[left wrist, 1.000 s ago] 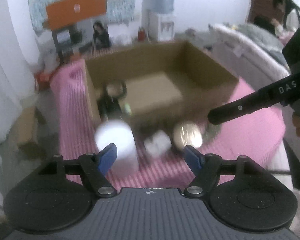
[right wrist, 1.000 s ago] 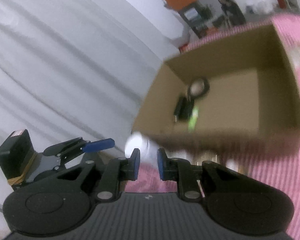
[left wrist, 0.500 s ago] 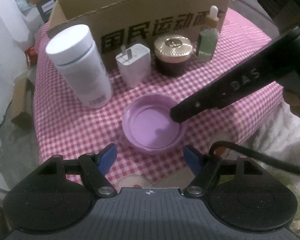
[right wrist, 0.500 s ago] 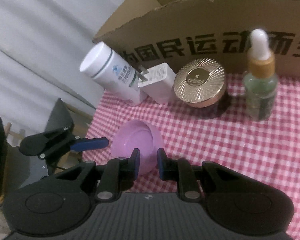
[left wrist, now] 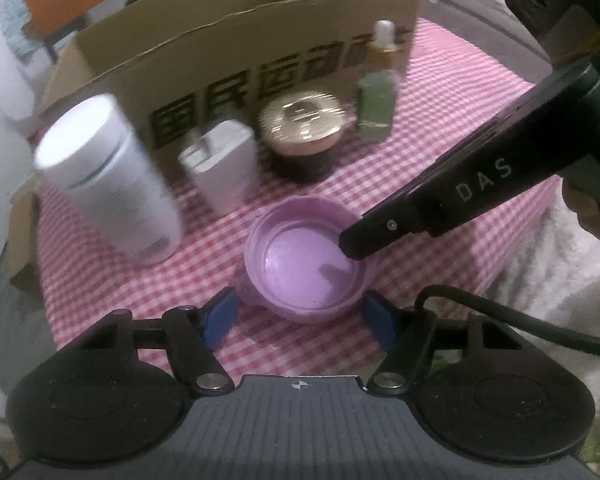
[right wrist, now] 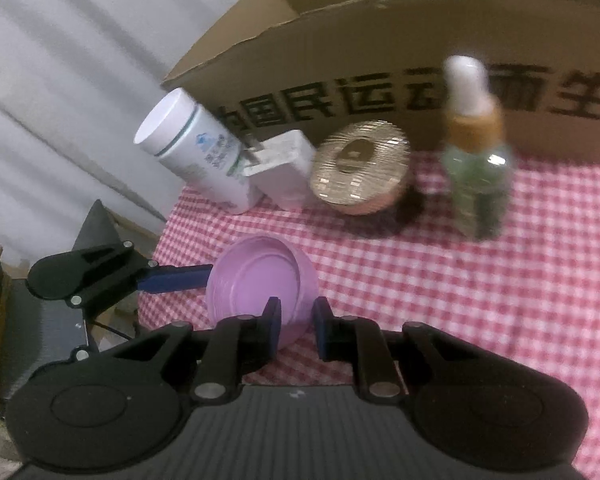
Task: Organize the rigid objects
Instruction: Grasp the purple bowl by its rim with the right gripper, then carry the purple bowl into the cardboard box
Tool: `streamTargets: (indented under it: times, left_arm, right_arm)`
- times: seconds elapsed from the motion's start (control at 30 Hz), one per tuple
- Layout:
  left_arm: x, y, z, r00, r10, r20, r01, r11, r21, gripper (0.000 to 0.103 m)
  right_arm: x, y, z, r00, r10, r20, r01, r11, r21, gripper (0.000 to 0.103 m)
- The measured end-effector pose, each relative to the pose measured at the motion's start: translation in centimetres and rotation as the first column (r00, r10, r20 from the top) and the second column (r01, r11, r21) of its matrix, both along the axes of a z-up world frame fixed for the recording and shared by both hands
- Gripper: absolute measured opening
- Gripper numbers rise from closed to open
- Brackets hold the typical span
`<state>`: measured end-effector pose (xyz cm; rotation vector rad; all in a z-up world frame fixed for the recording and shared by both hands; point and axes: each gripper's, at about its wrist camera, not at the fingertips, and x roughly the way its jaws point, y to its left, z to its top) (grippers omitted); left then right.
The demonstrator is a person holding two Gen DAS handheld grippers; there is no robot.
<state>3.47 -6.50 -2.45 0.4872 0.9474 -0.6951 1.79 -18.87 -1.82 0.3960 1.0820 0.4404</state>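
Now the purple lid (left wrist: 308, 256) is seen lying open side up on the pink checked cloth (left wrist: 440, 152), at the near edge, in front of the row of things still to be sorted. It is flanked by the left gripper (left wrist: 300, 318), whose blue pads (left wrist: 220, 316) stand on either side of its widest part while the jaws are closing; no contact with the rim can be made out yet. The right gripper (right wrist: 296, 326) is nearly shut, and the lid's wall appears to be pinched between its fingers at the right-hand edge, one finger reaching inside the rim. The lid is therefore met from two sides: straight ahead of the left tool, and ahead and slightly left of the right one. Being round, it offers no long axis to line up with. Behind it, a white bottle (left wrist: 112, 176), a white charger (left wrist: 224, 168), a gold-lidded jar (left wrist: 304, 132) and a green dropper bottle (left wrist: 378, 104) are lined up against the cardboard box (left wrist: 240, 36), which is judged to be the place where the lid must be carried, up and over the front wall
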Motion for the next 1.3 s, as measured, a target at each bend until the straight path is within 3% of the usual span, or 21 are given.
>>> streamTargets:
  times: [0.2, 0.4, 0.83, 1.03, 1.3]
  left_arm:
    - [-0.5, -2.2, 0.2, 0.996, -0.089, 0.004, 0.089, 0.996, -0.003, 0.070]
    - [0.5, -3.1, -0.1, 0.994, -0.108, -0.015, 0.108, 0.994, 0.012, 0.078]
    - [0.3, -2.6, 0.3, 0.994, -0.108, 0.009, 0.108, 0.994, -0.002, 0.072]
    - [-1.1, -0.4, 4.7, 0.992, -0.057, 0.110, 0.062, 0.997, -0.041, 0.072]
    - [0.3, 1.4, 12.0, 0.958, 0.020, 0.285, 0.008, 0.996, -0.094, 0.072]
  right_arm:
    - [-1.5, -2.3, 0.1, 0.998, -0.060, -0.013, 0.060, 0.998, -0.016, 0.019]
    - [-1.7, -2.7, 0.3, 0.997, -0.074, 0.001, 0.074, 0.997, -0.038, 0.020]
    - [-0.8, -1.7, 0.4, 0.999, -0.041, 0.034, 0.043, 0.997, -0.065, 0.019]
    - [-1.3, -0.4, 3.6, 0.993, -0.015, 0.115, 0.023, 0.997, -0.071, 0.019]
    - [1.1, 1.7, 11.3, 0.956, 0.070, 0.284, -0.045, 0.995, -0.092, 0.019]
